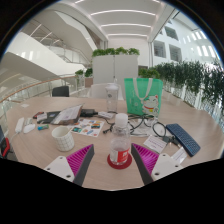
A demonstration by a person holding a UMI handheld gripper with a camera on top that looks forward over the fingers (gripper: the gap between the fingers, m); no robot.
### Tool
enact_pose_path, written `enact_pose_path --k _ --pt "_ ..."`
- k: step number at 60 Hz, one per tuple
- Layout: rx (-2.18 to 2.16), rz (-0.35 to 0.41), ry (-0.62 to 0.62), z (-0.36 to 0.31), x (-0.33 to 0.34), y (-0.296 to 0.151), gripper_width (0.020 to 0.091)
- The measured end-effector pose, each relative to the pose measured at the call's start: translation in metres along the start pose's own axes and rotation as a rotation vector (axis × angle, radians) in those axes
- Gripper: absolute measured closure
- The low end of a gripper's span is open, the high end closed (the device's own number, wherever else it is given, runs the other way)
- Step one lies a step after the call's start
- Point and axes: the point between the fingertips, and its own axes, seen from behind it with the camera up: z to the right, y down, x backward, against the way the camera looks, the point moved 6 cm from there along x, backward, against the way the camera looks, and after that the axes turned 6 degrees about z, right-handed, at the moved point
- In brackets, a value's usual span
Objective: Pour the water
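Observation:
A clear plastic water bottle (120,141) with a red-and-white label stands upright on a round red coaster (119,161) on the wooden table (100,170). My gripper (112,163) is open, its two pink-padded fingers (80,160) flanking the bottle. The bottle stands between the fingertips with a visible gap on each side, resting on its own on the coaster. A white ribbed cup (63,138) stands on the table to the left, beyond the left finger.
Clutter covers the table beyond the bottle: papers and boxes (85,127), a green bag (142,96), glasses (155,126), a dark keyboard-like item (183,138) at the right. A white planter cabinet (115,68) stands behind.

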Motion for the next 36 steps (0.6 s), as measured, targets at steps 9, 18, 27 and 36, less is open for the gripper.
enact_pose_path --k 9,18,27,36 --pt "-0.017 0.015 0.080 -0.034 0.080 -0.031 0.0273" --pt "-0.013 0.035 0.177 -0.072 0.157 -0.057 0.0275" --pt "-0.029 0.053 0.211 -0.111 0.213 -0.074 0.0277" --pt "-0.032 0.062 0.221 -0.138 0.250 -0.082 0.0277"
